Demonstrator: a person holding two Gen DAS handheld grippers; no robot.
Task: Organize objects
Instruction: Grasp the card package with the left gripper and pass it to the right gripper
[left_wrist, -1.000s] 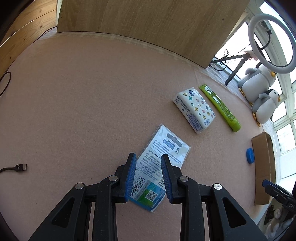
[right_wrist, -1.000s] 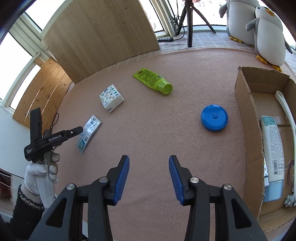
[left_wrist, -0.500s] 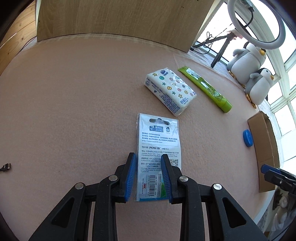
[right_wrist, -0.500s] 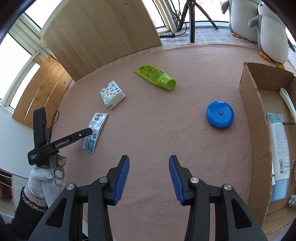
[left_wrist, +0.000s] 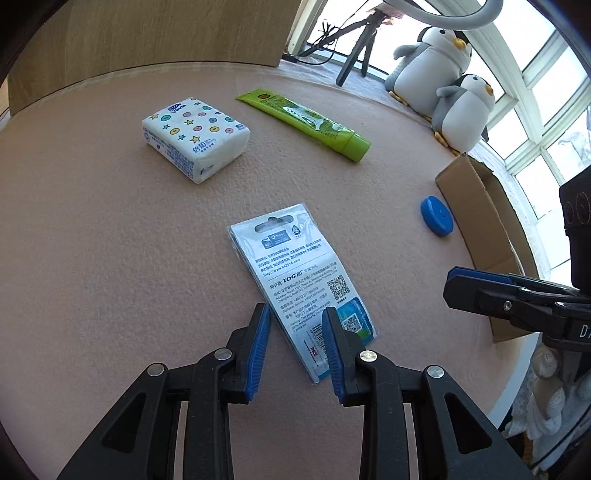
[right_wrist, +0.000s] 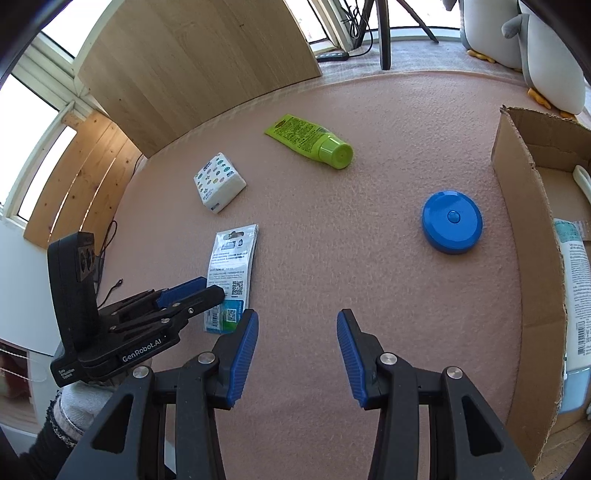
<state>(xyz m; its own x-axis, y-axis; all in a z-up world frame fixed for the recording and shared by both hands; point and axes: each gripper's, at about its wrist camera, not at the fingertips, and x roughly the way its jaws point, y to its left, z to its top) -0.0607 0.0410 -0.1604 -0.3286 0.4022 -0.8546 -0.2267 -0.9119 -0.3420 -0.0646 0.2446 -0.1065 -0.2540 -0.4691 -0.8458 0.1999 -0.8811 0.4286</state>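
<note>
A flat white-and-blue packet (left_wrist: 295, 266) lies on the pink felt table (left_wrist: 110, 258). My left gripper (left_wrist: 295, 325) hovers over its near end. Its jaws are narrow and opening, the right pad overlaps the packet and the left pad stands clear of its edge. From the right wrist view the packet (right_wrist: 232, 266) lies under the left gripper (right_wrist: 207, 291), held by a gloved hand (right_wrist: 85, 402). My right gripper (right_wrist: 297, 325) is open and empty above bare felt; its tip (left_wrist: 454, 286) shows at the right of the left wrist view.
A star-printed tissue pack (left_wrist: 194, 138) and a green tube (left_wrist: 306, 120) lie farther back. A blue round case (right_wrist: 452, 221) sits beside an open cardboard box (right_wrist: 524, 221) holding a white tube (right_wrist: 576, 295). Two plush penguins (left_wrist: 461, 107) stand by the window.
The left gripper travelled right across the table and rolled. The packet shifted right with it, toward the middle, and turned under the jaws. The right gripper barely moved.
</note>
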